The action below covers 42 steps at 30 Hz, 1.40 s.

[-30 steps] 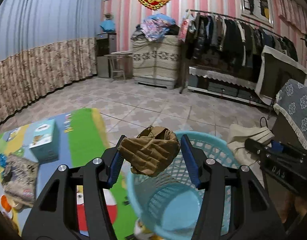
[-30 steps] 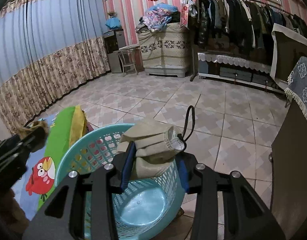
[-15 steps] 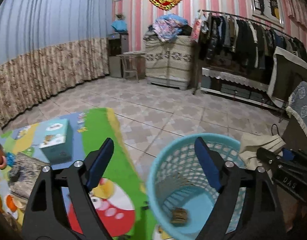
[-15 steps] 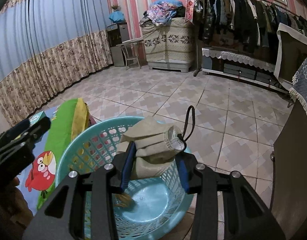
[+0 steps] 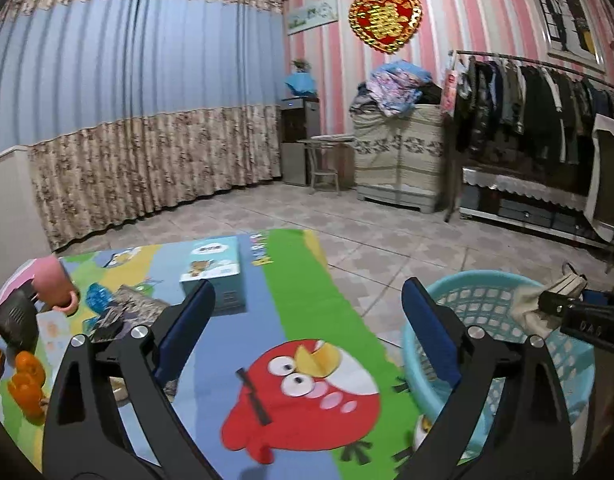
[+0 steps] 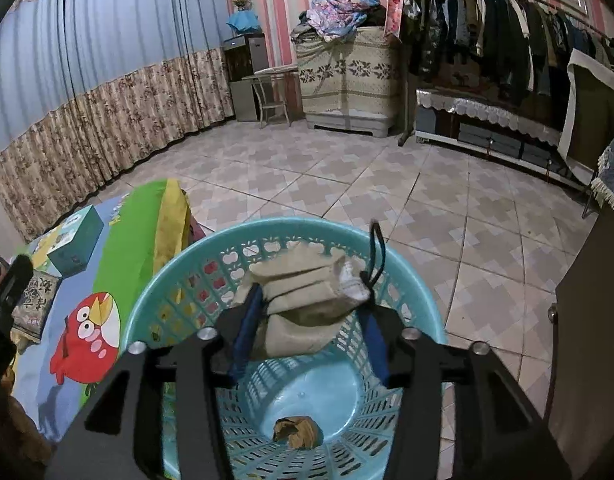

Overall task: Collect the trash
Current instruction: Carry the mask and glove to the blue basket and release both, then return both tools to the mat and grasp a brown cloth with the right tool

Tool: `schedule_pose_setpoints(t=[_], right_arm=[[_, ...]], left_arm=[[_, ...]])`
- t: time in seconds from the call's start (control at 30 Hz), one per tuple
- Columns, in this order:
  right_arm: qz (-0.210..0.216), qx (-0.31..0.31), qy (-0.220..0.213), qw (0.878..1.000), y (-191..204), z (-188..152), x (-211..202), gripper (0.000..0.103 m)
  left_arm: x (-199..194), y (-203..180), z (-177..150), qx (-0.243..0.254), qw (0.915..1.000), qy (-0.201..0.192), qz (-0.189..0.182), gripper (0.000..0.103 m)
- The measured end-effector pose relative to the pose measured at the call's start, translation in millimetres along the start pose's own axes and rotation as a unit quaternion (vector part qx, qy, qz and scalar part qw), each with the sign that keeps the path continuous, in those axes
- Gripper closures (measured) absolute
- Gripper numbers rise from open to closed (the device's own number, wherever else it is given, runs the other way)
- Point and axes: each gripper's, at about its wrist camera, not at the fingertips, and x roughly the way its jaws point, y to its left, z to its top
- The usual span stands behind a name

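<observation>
One crumpled brown paper wad (image 6: 298, 433) lies on the floor of the single turquoise lattice basket (image 6: 179, 280), near its front wall. A second trash item, one folded beige cloth pouch with a black cord (image 6: 307, 304), is pinched between the two blue-padded fingers of the right gripper (image 6: 309, 332) and hangs above the basket's open mouth, inside the line of its rim. In the left wrist view the same pouch (image 5: 525, 312) shows at the far side of the basket (image 5: 427, 372), held by the right gripper's black tip. The left gripper (image 5: 307, 320) is spread wide with nothing between its two fingers; it hangs over the play mat (image 5: 291, 280), which carries one red bird figure (image 5: 307, 388). The basket stands just beside the mat's right edge on the tiled floor (image 6: 347, 184). On the mat, counted in the left wrist view: one teal carton (image 5: 217, 268), one dark printed packet (image 5: 123, 314), one pink cup-like object (image 5: 55, 286), one orange toy (image 5: 25, 380), and one dark grey object (image 5: 15, 322) at the left margin whose kind cannot be told. Beyond, one clothes rack (image 6: 487, 28) stands against the striped wall, with one covered cabinet (image 6: 347, 80) topped by heaped fabric beside it.
</observation>
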Motion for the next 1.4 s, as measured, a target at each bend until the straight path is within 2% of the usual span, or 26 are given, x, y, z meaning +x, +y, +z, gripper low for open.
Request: schedule_pose_setpoints(t=[0.03,0.17,0.23,0.33,0.53,0.7,0.83,1.07,1.3,1.4], right_arm=[[-0.001,0.001,0.000,1.000,-0.2,0.0,0.9,0.036],[0.006,0.007,-0.007,1.000,1.0,-0.3,-0.9,0.027],[0.005,0.007,-0.014,1.000,2.4,-0.2,-3.3,0.018],[0.007,0.008,-0.020,1.000,4.9,0.4,-5.9,0.012],[0.009,0.009,-0.030,0.999,8.2,2.0,-12.2,0.005],[0.017,0.019,-0.037,0.999,10.3,4.1,-17.7,0.004],[0.014,0.013,-0.041,0.999,13.5,4.6,-18.9,0.004],[0.018,0.003,-0.060,0.998,24.5,5.1,-33.2,0.004],[0.044,-0.015,-0.059,0.997,62.5,0.6,-43.8,0.004],[0.062,-0.025,-0.083,0.994,85.4,-6.4,-52.2,0.004]], left_arm=[[0.2,2.2,-1.4,-0.002,1.0000,0.001,0.002,0.011],[-2.7,9.7,-6.6,-0.013,0.9999,-0.003,0.008,0.011],[-5.2,10.6,-7.0,-0.013,0.9998,-0.011,0.011,0.010],[-7.8,8.3,-9.1,-0.007,0.9997,-0.020,0.015,0.006],[-8.7,8.5,-10.8,-0.003,0.9996,-0.023,0.014,0.006],[-5.5,9.5,-12.7,-0.006,0.9999,-0.008,0.007,0.005],[-7.5,9.3,-13.8,-0.006,0.9999,-0.011,0.001,0.006],[-14.5,23.5,-10.4,-0.006,0.9999,-0.005,0.013,0.006],[-40.6,69.7,-4.4,-0.017,0.9992,-0.007,0.034,0.006],[-54.9,95.3,-3.0,-0.024,0.9982,-0.013,0.053,0.006]])
